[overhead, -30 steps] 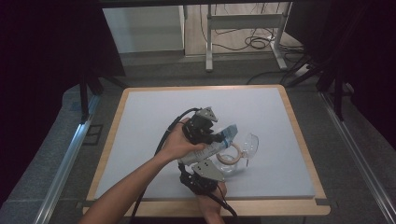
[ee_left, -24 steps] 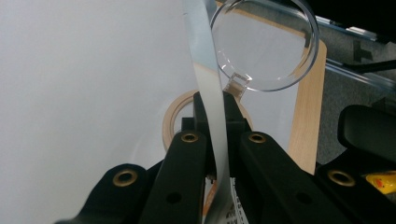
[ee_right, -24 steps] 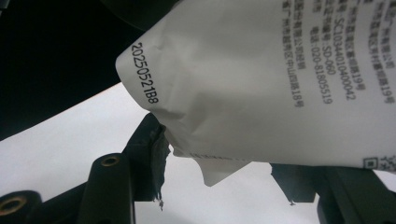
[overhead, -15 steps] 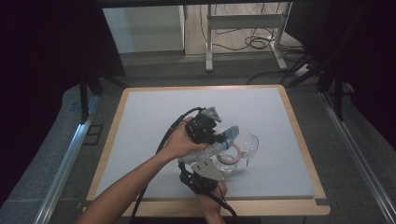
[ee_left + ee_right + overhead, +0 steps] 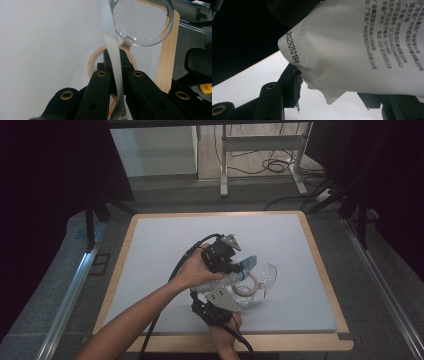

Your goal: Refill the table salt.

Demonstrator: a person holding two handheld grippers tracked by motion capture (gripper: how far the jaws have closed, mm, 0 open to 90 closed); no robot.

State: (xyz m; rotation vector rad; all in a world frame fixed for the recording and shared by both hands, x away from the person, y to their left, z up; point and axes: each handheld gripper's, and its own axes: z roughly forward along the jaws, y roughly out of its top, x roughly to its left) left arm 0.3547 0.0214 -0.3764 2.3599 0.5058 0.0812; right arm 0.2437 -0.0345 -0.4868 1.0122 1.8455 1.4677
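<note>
Two tools engaged: left tool (image 5: 116,77) clamped on bag edge (image 5: 112,50), right tool (image 5: 329,100) gripping bag (image 5: 362,50); advise steady, opposed pull.

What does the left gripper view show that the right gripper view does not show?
Left gripper view: the left gripper shut on the bag at its thin edge, with a tan ring and a clear round lid behind. Right gripper view: the bag's white face with black print and a date code. Both: the bag and the pale table.
</note>
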